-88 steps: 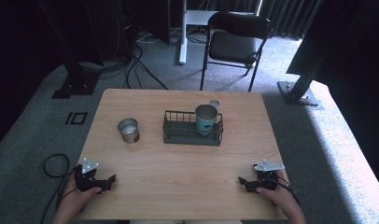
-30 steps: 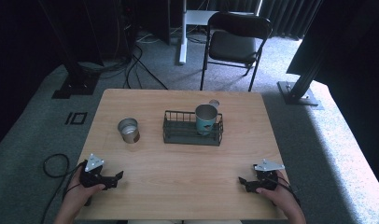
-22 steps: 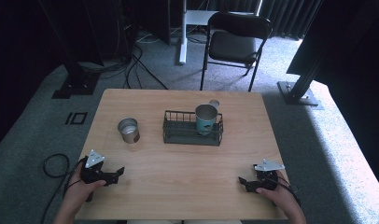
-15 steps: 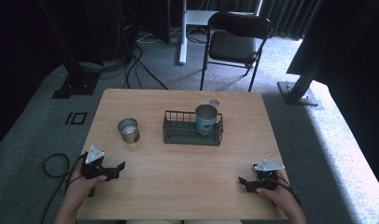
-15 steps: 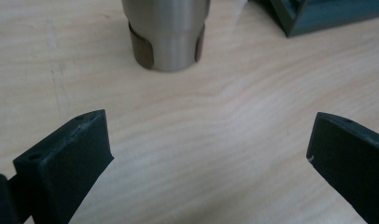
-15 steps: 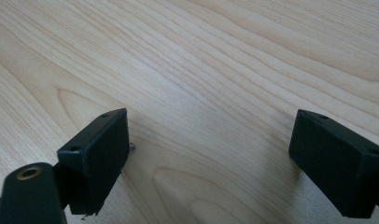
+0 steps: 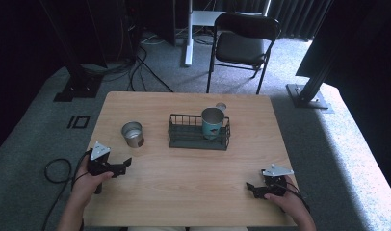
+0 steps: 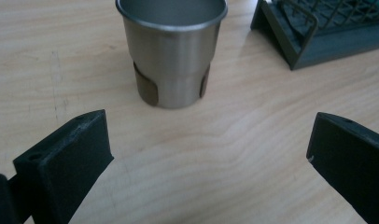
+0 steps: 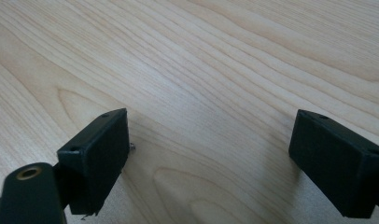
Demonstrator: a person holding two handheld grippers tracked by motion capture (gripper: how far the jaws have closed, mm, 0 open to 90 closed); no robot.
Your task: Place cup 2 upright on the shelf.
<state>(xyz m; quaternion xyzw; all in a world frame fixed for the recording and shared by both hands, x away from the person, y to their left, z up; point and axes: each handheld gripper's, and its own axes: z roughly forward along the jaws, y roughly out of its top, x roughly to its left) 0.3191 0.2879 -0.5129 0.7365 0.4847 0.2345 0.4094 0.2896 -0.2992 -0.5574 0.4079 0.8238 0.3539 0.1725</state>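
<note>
1. The left gripper [image 7: 122, 166] hovers low over the near-left part of the wooden table [image 7: 193, 192], jaws spread wide and holding nothing, aimed at the steel cup [image 7: 132, 134].
2. That cup stands upright on the bare wood, just left of the dark wire rack [image 7: 184, 139] and apart from it. In the left gripper view it sits dead ahead between the 2 black pads [image 8: 66, 158], not touched by either.
3. The cup looks like thin, rigid metal: light, I would guess, and smooth enough to slide in a loose pinch. It is empty as far as I can see.
4. Its wall steps in toward a narrower base. The straight upper band below the rim looks like the safest place to clamp, squarely across the middle.
5. A teal cup [image 7: 213, 122] stands inside the rack at its right end.
6. The right gripper [image 7: 256, 188] rests near the front-right edge, jaws wide apart too, empty, with plain wood ahead.
</note>
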